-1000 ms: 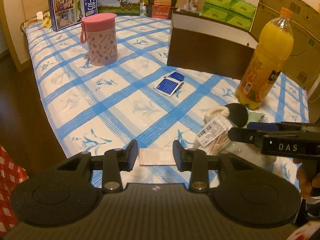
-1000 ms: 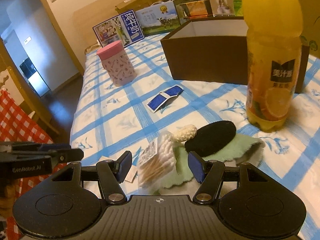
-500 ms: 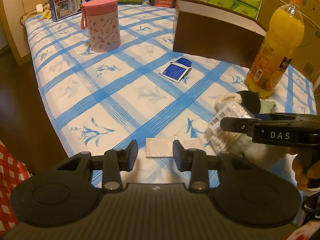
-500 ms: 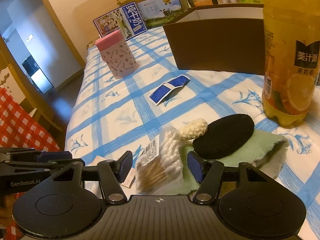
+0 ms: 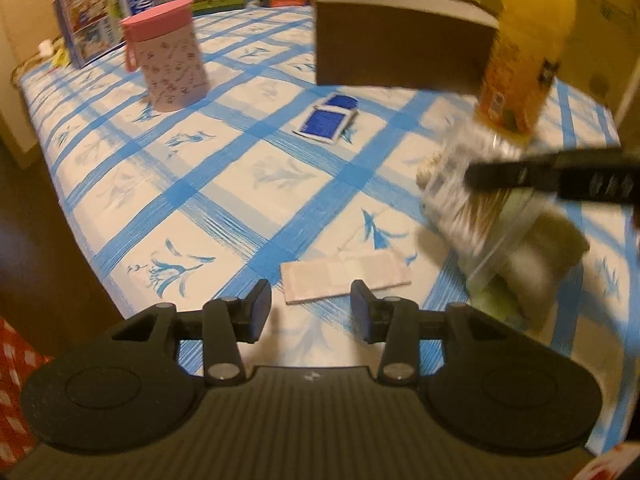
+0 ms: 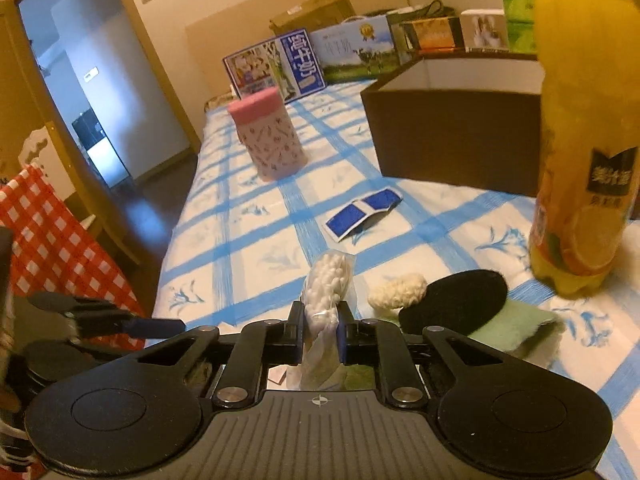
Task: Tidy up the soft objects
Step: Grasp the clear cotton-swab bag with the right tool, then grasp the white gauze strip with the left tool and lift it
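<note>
Your right gripper (image 6: 319,334) is closing on the bag of cotton swabs (image 6: 328,284), and both pads already press its clear plastic, so the bag stands pinched upright between them, white tips pointing up. Just to its right on the blue-checked bedcover (image 6: 256,248) sit the cream knitted piece (image 6: 397,290) and the black round pad (image 6: 454,300), the pad lying on the pale green cloth (image 6: 512,326). The orange juice bottle (image 6: 580,160) stands upright beyond them, with the brown open box (image 6: 452,136) behind it.

Your left gripper (image 5: 311,312) is opening, nothing between its jaws; it points down at the bedcover, and the flat pinkish packet (image 5: 346,276) lies just past the fingertips, untouched. From this side the swab bag shows blurred under your right gripper's finger. Farther off sit the blue card sleeve (image 5: 326,122) and the pink-lidded canister (image 5: 168,68), well apart from both grippers.
</note>
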